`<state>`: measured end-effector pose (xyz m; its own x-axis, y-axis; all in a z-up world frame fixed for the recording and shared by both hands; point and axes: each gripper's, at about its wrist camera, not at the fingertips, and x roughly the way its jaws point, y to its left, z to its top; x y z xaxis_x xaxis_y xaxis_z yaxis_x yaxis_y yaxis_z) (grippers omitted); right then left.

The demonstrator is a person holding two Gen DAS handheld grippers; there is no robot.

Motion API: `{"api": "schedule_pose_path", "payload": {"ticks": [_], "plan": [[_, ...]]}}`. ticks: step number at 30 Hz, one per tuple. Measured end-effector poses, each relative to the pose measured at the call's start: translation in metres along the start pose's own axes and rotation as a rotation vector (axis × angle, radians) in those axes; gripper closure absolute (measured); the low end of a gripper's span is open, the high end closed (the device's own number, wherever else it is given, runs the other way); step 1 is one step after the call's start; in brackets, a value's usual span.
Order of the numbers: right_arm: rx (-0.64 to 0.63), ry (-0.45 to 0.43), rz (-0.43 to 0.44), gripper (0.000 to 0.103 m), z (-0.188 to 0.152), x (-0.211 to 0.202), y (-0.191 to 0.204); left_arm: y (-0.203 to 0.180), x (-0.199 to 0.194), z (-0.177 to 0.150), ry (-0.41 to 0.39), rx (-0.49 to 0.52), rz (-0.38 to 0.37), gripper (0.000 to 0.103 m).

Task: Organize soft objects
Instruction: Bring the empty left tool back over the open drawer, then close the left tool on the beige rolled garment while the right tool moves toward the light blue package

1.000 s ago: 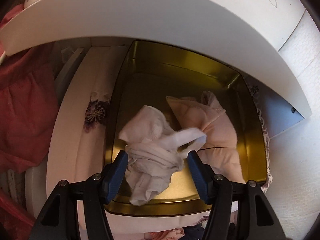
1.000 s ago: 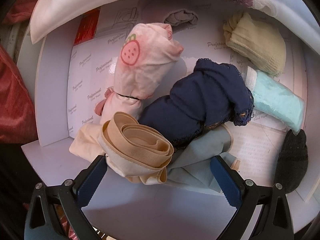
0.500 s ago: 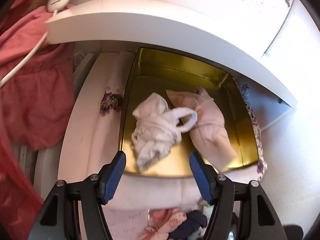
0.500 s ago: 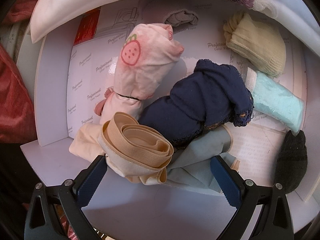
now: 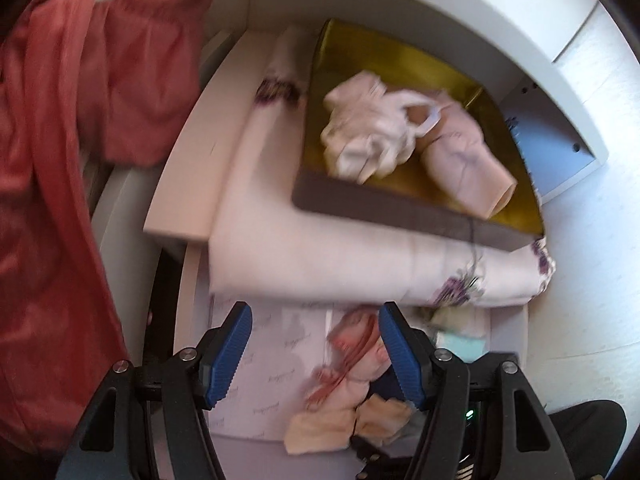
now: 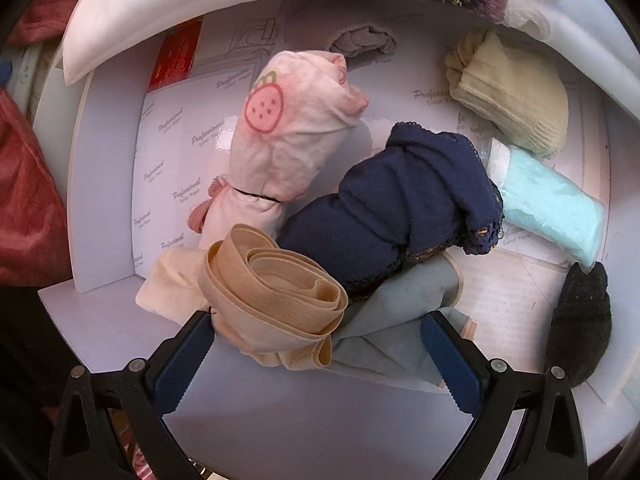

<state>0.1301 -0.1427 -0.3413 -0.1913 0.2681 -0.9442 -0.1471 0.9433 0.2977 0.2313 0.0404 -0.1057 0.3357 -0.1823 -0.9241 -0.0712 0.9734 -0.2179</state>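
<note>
In the left wrist view a gold tin [image 5: 360,56] on a shelf holds a crumpled white garment [image 5: 368,136] and a pale pink roll [image 5: 464,156]. My left gripper [image 5: 316,356] is open and empty, drawn back above the lower white box. In the right wrist view that box [image 6: 108,208] holds a pink strawberry-print roll [image 6: 288,136], a navy lace roll [image 6: 400,208], a beige banded roll [image 6: 276,300] and a grey-blue cloth [image 6: 400,312]. My right gripper [image 6: 316,360] is open, its jaws either side of the beige roll and grey-blue cloth.
A folded floral cloth [image 5: 360,264] lies under the tin. Red fabric [image 5: 60,160] hangs at the left. The box also holds a cream sock [image 6: 512,100], a mint roll [image 6: 552,204], a black sock [image 6: 580,320] and a grey piece [image 6: 364,40].
My left gripper has pulled back and down from the tin, leaving the white garment in it; the lower box has come into view. The right gripper has not moved.
</note>
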Motion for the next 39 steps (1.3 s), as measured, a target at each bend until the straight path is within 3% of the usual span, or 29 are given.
{"api": "schedule_pose_path", "payload": {"ticks": [15, 22, 39], "plan": [[0.1, -0.039, 0.033, 0.0, 0.002, -0.023, -0.028, 0.016, 0.036, -0.034, 0.163, 0.023, 0.073, 0.036], [0.253, -0.096, 0.039, 0.0, 0.005, -0.046, -0.068, -0.004, 0.036, -0.041, 0.178, 0.139, 0.042, 0.036], [0.408, -0.117, -0.04, 0.0, 0.001, -0.065, -0.115, -0.066, 0.052, -0.085, 0.328, 0.492, -0.04, 0.043]]}}
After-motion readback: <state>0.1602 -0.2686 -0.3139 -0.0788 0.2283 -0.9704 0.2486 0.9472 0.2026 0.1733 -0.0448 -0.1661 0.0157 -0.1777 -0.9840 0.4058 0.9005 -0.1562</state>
